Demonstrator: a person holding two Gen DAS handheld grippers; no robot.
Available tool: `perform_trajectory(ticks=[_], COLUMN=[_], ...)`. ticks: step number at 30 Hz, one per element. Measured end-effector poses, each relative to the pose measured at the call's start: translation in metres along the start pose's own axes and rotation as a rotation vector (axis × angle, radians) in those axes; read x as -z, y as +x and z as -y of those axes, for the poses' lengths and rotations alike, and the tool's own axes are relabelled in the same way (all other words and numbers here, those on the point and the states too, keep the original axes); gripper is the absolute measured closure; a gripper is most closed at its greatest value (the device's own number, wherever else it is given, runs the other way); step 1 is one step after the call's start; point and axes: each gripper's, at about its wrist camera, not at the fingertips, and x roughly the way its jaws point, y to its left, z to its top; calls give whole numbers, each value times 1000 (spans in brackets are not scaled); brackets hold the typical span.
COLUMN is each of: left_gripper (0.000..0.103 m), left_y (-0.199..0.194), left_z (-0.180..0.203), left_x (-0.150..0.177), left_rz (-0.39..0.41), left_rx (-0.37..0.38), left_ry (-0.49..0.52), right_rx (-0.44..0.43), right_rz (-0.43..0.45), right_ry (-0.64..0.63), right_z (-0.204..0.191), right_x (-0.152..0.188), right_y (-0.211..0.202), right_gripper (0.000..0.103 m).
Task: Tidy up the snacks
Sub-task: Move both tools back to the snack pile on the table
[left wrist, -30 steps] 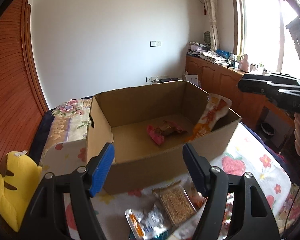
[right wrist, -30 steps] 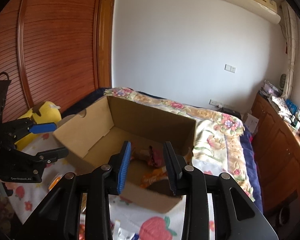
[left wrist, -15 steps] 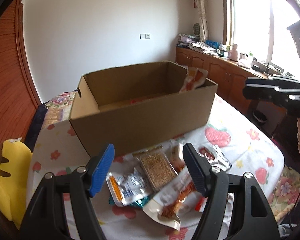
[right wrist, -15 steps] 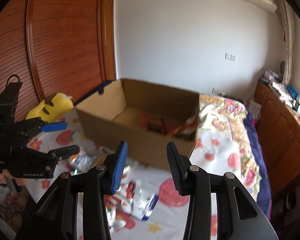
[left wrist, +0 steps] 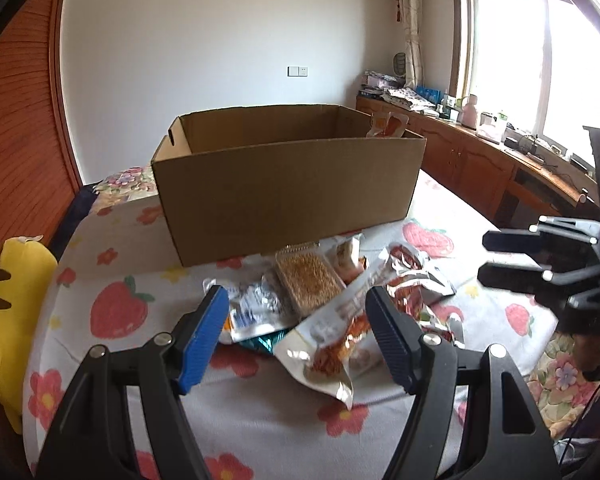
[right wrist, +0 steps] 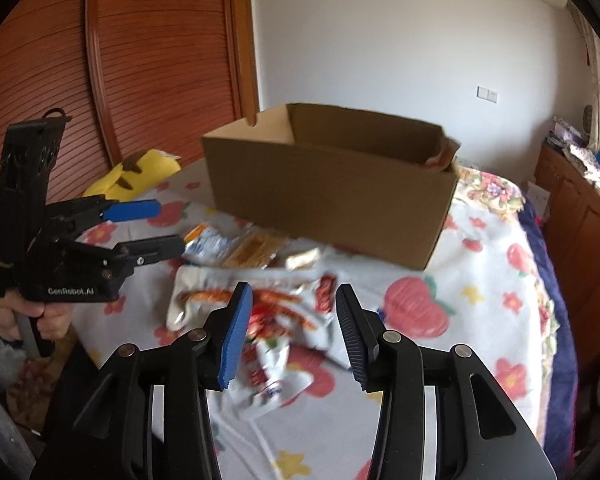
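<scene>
An open cardboard box (left wrist: 288, 184) (right wrist: 332, 184) stands on the bed, and an orange packet (left wrist: 386, 125) pokes up at its far right corner. In front of it lies a pile of snack packets (left wrist: 320, 304) (right wrist: 268, 300): a clear pack of brown crisps (left wrist: 310, 280), a white-and-blue packet (left wrist: 256, 310) and a long white packet with red print (left wrist: 340, 344). My left gripper (left wrist: 295, 294) (right wrist: 168, 226) hangs open just above the pile's near left side. My right gripper (right wrist: 293, 290) (left wrist: 484, 256) hovers over the pile's right side. Its jaws are opening, and nothing is pressed between them.
The bed wears a white sheet with strawberries and flowers (left wrist: 116, 308). A yellow plush toy (left wrist: 8, 312) (right wrist: 140, 168) lies at the left edge. Slatted wooden wardrobe doors (right wrist: 140, 60) rise behind it. A cluttered wooden cabinet (left wrist: 480, 164) runs under the window on the right.
Both grippers came down and back from over the box to just above the snack pile. The box's inside dropped out of sight. The right jaws spread wider.
</scene>
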Motion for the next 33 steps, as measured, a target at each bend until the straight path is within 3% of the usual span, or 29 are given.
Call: perform_trajectory(ticks=[7,14,25,33], left_gripper=[31,31,31,31], left_y=[-9,-14,-9,-4], left_z=[6,10,5,5], left_x=[8,16,26,29], left_rz=[2,13,-6,-17], left_rx=[-15,-22,-11,-10], left_ry=[31,36,2,3], right_rx=[-50,-42,-74,-47], right_rz=[-47,-89,-150,-177], right_ry=[-3,-31,-79,-105], right_z=[-12,-18,-23,-27], right_x=[26,47,46,53], right_y=[16,36,59,65], right_gripper=[51,46,44,43])
